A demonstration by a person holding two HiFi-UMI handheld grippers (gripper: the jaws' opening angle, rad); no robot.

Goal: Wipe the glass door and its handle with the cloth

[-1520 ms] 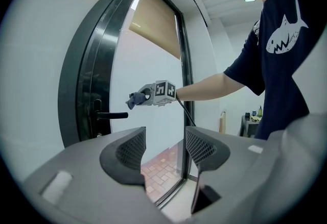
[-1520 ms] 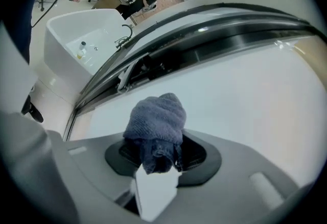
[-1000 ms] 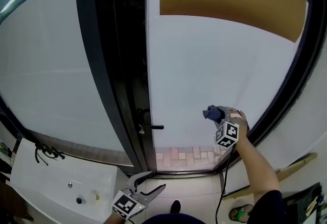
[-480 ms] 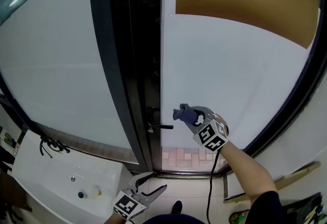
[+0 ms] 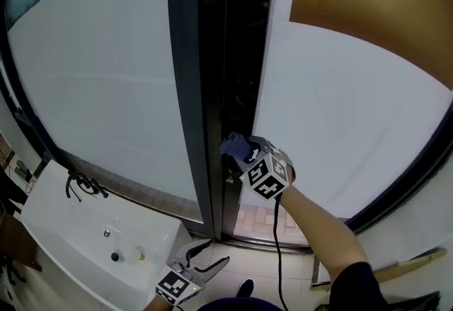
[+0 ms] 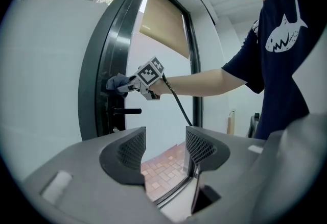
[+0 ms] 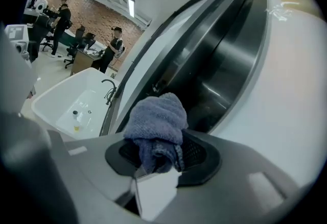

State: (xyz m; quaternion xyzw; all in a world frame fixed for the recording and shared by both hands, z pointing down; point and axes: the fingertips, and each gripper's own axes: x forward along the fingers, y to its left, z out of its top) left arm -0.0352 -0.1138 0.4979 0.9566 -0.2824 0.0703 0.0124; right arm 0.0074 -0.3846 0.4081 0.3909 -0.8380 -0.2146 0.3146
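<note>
Clamping the cloth (image 7: 156,118), the right hand-held gripper (image 7: 158,154) sits at the edge of the glass door (image 5: 340,125), beside the frame (image 5: 212,90); the left hand-held gripper (image 6: 163,151) gapes empty.

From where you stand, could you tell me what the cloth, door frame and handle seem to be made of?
Cloth: soft blue-grey terry fabric, its nap looped and fuzzy.
Door frame: probably dark metal, smooth and glossy, showing reflections.
Handle: black, likely matte metal; too small to be sure.

Head view: I look steeply down at the door (image 5: 340,118).
Left gripper view: low, well behind the right gripper (image 6: 125,84), same door.
Right gripper view: close on door.
</note>
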